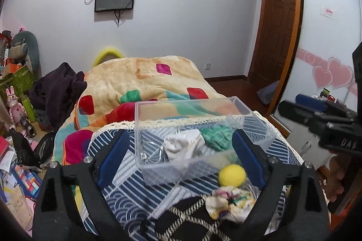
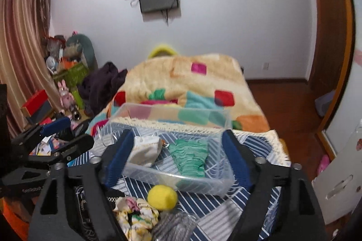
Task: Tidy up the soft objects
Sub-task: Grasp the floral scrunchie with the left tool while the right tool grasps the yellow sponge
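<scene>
Clear plastic box: sits on the blue-and-white striped cloth at the near end of the bed, open at the top.
In the box: a crumpled white cloth on the left and a green knitted piece on the right, lying side by side and touching or nearly so.
Yellow ball: on the striped cloth just outside the box's near wall, towards its right corner.
Floral cloth: white with coloured print, bunched up on the striped cloth, just in front of the ball.
Grey fuzzy item: seen from the right wrist only, beside the floral cloth at the bottom edge; blurred.
Left gripper: jaws spread wide, blue pads well apart, nothing between them pressed; the box shows in the gap.
Right gripper: jaws likewise wide apart and holding nothing, the box framed between its blue pads.
Blanket: fleecy beige with coloured squares, covering the bed beyond the box.
</scene>
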The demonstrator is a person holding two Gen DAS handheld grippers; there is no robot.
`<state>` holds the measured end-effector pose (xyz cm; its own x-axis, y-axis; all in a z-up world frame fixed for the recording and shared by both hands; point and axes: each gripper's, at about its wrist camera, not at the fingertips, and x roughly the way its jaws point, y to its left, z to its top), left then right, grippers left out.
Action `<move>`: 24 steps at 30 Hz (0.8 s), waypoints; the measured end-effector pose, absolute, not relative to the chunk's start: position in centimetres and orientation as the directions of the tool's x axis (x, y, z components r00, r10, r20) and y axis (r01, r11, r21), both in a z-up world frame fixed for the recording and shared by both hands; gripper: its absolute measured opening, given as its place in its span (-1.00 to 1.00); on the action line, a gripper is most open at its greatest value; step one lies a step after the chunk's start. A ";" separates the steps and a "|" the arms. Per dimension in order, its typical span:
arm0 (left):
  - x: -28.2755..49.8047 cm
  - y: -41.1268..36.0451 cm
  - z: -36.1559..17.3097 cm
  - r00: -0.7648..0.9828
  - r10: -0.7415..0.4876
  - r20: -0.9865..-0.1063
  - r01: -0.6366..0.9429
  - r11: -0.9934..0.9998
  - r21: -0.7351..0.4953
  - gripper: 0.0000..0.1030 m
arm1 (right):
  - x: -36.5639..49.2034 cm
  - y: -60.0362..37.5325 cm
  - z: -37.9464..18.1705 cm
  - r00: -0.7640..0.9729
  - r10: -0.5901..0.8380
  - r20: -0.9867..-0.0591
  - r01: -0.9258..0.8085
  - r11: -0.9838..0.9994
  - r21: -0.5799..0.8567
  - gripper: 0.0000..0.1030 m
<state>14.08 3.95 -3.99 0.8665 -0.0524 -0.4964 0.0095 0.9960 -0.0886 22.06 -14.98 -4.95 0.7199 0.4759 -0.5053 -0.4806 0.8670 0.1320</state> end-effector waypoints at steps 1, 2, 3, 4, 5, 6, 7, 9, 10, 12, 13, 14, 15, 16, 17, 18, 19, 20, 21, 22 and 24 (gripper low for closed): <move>13.6 3.9 -4.2 0.864 -0.057 -0.500 0.013 0.996 -0.091 0.83 | 21.6 -15.3 -4.9 0.730 0.471 -0.496 -0.476 0.870 0.125 0.61; 12.9 3.8 -4.4 0.862 -0.063 -0.503 0.016 0.995 -0.097 0.83 | 21.2 -15.6 -4.8 0.740 0.463 -0.488 -0.469 0.875 0.119 0.61; 12.4 3.7 -4.6 0.860 -0.069 -0.505 0.021 0.995 -0.101 0.84 | 20.6 -16.0 -5.0 0.750 0.453 -0.482 -0.460 0.881 0.112 0.62; 12.0 3.6 -4.8 0.860 -0.070 -0.506 0.022 0.995 -0.101 0.84 | 20.2 -16.3 -5.1 0.753 0.449 -0.480 -0.456 0.883 0.111 0.62; 11.3 3.4 -5.1 0.859 -0.067 -0.507 0.018 0.995 -0.100 0.84 | 20.1 -16.5 -5.3 0.755 0.447 -0.480 -0.453 0.885 0.112 0.62; 10.9 3.3 -5.2 0.858 -0.069 -0.510 0.020 0.995 -0.101 0.85 | 19.9 -16.8 -5.7 0.755 0.445 -0.481 -0.448 0.887 0.116 0.62; 10.5 3.2 -5.5 0.855 -0.075 -0.513 0.025 0.994 -0.105 0.85 | 19.6 -17.1 -6.1 0.755 0.440 -0.486 -0.443 0.889 0.118 0.62; 9.8 2.8 -6.0 0.846 -0.090 -0.526 0.035 0.993 -0.113 0.86 | 19.0 -17.5 -6.9 0.751 0.432 -0.499 -0.434 0.893 0.119 0.62; 9.5 2.6 -6.3 0.840 -0.098 -0.533 0.042 0.992 -0.115 0.86 | 18.7 -17.7 -7.4 0.751 0.425 -0.506 -0.427 0.896 0.119 0.62; 9.0 2.1 -6.9 0.832 -0.104 -0.545 0.050 0.992 -0.113 0.86 | 18.2 -18.1 -8.2 0.747 0.410 -0.523 -0.416 0.902 0.113 0.62; 8.9 1.8 -7.2 0.828 -0.108 -0.551 0.056 0.992 -0.111 0.86 | 17.9 -18.4 -8.3 0.747 0.405 -0.528 -0.411 0.905 0.112 0.62; 8.9 1.5 -7.5 0.824 -0.111 -0.555 0.060 0.992 -0.109 0.86 | 17.7 -18.5 -8.9 0.741 0.402 -0.537 -0.407 0.906 0.117 0.62; 8.7 1.0 -7.9 0.819 -0.111 -0.562 0.066 0.993 -0.101 0.86 | 17.6 -18.7 -9.4 0.733 0.401 -0.549 -0.405 0.906 0.121 0.62; 8.7 0.7 -8.3 0.817 -0.111 -0.567 0.065 0.993 -0.100 0.86 | 17.2 -18.9 -9.6 0.728 0.399 -0.557 -0.402 0.907 0.124 0.62; 8.7 0.5 -8.7 0.812 -0.107 -0.574 0.060 0.993 -0.100 0.86 | 17.1 -19.1 -10.2 0.723 0.389 -0.571 -0.391 0.912 0.125 0.62; 8.8 0.3 -9.0 0.807 -0.103 -0.581 0.055 0.993 -0.100 0.86 | 16.9 -19.4 -10.7 0.720 0.381 -0.580 -0.382 0.915 0.127 0.62; 8.8 0.0 -9.6 0.802 -0.104 -0.588 0.052 0.993 -0.105 0.86 | 16.6 -19.7 -11.1 0.716 0.377 -0.587 -0.376 0.917 0.130 0.62; 8.9 -0.1 -9.9 0.798 -0.107 -0.593 0.052 0.993 -0.110 0.86 | 16.6 -20.0 -11.7 0.707 0.374 -0.601 -0.366 0.920 0.141 0.62; 9.0 -0.3 -10.4 0.789 -0.113 -0.604 0.053 0.992 -0.117 0.86 | 16.3 -20.4 -12.1 0.701 0.373 -0.608 -0.361 0.921 0.149 0.62; 9.1 -0.5 -10.7 0.783 -0.121 -0.611 0.058 0.991 -0.123 0.86 | 16.2 -20.7 -12.7 0.691 0.370 -0.621 -0.351 0.923 0.159 0.62; 9.3 -1.2 -11.2 0.775 -0.130 -0.619 0.068 0.990 -0.123 0.85 | 15.9 -21.4 -14.0 0.671 0.355 -0.651 -0.330 0.929 0.165 0.62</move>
<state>9.26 -1.20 -11.16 0.7749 -0.1297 -0.6187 0.0676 0.9901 -0.1228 15.92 -21.39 -14.03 0.6714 0.3546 -0.6507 -0.3304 0.9292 0.1654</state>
